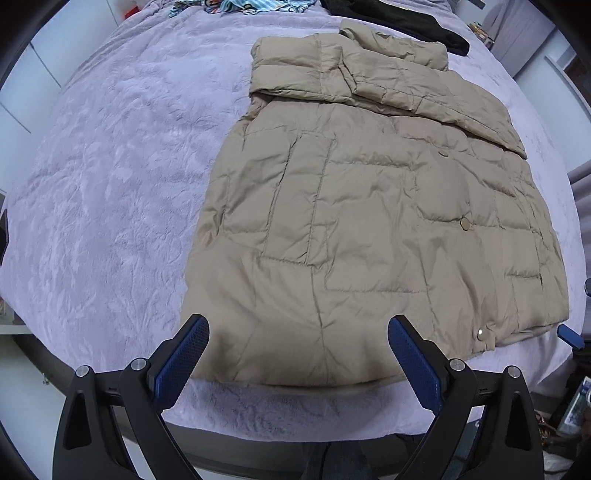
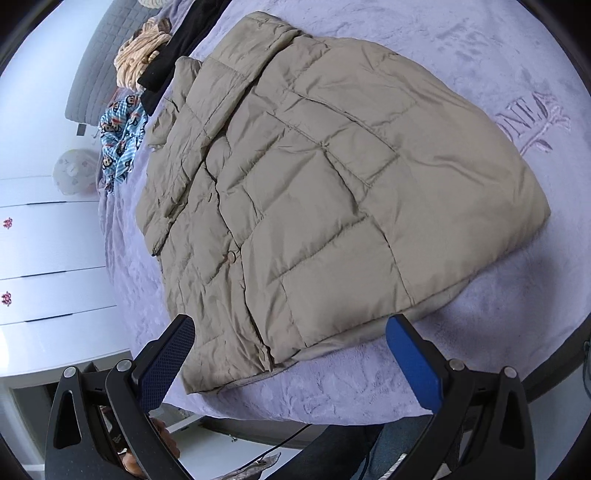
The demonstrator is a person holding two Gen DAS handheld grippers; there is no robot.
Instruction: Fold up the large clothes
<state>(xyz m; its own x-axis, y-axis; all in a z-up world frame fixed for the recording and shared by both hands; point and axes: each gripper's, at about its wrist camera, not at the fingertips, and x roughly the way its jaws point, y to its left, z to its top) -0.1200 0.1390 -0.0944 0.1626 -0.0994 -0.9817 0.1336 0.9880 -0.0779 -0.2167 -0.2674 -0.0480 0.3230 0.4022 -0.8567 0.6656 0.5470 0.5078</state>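
Note:
A beige quilted puffer jacket [image 1: 369,206] lies flat on the lavender bedspread [image 1: 110,184], its sleeves folded across the chest near the collar and its hem toward me. My left gripper [image 1: 298,341] hangs open just above the hem's near left part, with nothing between its blue pads. In the right wrist view the same jacket [image 2: 314,192] runs diagonally, front buttons showing. My right gripper [image 2: 290,341] is open over the hem's near corner, holding nothing. The tip of the right gripper peeks in at the left view's right edge.
A black garment [image 1: 406,18] and a blue cartoon-print cloth [image 2: 122,140] lie at the head of the bed, beside a tan striped cloth [image 2: 140,55]. White drawers [image 2: 48,258] stand beside the bed. The bed's front edge [image 1: 277,439] is right below the grippers. A person's legs [image 2: 369,454] show underneath.

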